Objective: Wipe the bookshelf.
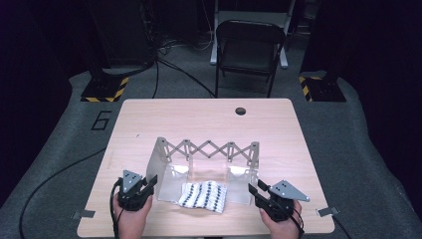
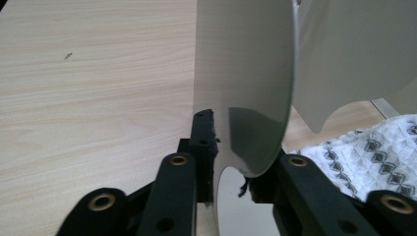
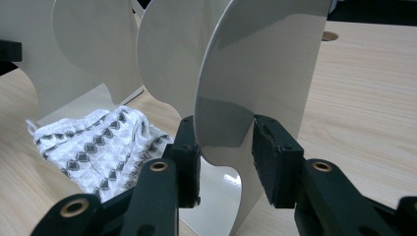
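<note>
1. Your left gripper (image 1: 149, 185) sat at the left end plate (image 2: 246, 88) of the folding rack (image 1: 206, 149), its jaws closed onto that plate's lower edge, the pads pressing both faces.
2. The patterned cloth (image 1: 203, 195) lay on the table (image 1: 199, 114) in front of the rack, between its two end plates (loosely bunched, touching neither gripper).
3. Your right gripper (image 1: 255, 191) straddled the right end plate (image 3: 255, 73); the near pad touched it, the far pad stood off, so it was not yet clamped.
4. I judged the step as taking hold of both rack ends; next you needed the right jaws firm, then an even move of both plates.
</note>
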`<action>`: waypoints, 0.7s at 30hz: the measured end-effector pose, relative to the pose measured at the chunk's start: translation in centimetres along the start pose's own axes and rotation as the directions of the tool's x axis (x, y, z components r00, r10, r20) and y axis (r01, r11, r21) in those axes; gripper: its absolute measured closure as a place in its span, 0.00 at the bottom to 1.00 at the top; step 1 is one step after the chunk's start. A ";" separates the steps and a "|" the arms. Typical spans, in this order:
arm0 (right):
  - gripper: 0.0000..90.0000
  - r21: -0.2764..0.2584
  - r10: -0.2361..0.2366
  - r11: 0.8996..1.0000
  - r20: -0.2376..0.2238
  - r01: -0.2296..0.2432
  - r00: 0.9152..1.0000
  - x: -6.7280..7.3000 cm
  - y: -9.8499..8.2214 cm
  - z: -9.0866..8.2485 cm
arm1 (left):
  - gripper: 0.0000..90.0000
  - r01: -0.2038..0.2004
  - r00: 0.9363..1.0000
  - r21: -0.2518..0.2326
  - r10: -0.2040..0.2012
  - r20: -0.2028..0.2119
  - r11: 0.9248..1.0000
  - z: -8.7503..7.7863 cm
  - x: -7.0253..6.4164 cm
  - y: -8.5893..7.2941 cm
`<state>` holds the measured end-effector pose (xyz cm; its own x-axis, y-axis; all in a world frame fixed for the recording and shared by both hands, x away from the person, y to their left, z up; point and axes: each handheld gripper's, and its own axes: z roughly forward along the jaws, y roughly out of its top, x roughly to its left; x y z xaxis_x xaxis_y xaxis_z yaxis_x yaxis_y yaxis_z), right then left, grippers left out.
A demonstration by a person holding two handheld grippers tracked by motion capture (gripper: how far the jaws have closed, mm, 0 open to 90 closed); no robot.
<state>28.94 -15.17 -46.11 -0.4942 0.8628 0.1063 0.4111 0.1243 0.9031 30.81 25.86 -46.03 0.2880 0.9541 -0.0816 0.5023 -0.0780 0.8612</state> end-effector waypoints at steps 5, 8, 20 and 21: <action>0.74 0.005 0.010 1.000 0.019 -0.011 1.000 0.5 0.2 0.3 | 0.95 -0.018 0.998 -0.006 0.018 -0.053 1.000 0.3 0.3 0.5; 0.75 0.009 0.021 1.000 0.022 -0.021 1.000 0.7 0.3 0.4 | 0.98 0.001 0.998 -0.006 -0.002 -0.070 1.000 0.5 0.9 0.8; 0.77 0.012 0.003 1.000 -0.034 -0.003 0.999 3.1 0.4 1.6 | 0.98 0.039 0.993 -0.020 -0.041 -0.113 0.999 1.1 2.9 1.2; 0.77 0.013 0.003 1.000 -0.029 -0.003 1.000 3.2 0.4 1.6 | 0.98 0.041 0.993 -0.021 -0.043 -0.113 0.999 1.1 3.0 1.2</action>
<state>28.77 -11.50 -46.06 -0.5151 0.8485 0.1210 0.4222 0.1284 0.8974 33.22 28.28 -45.77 0.1723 0.9831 -0.0616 0.4963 -0.0326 0.8675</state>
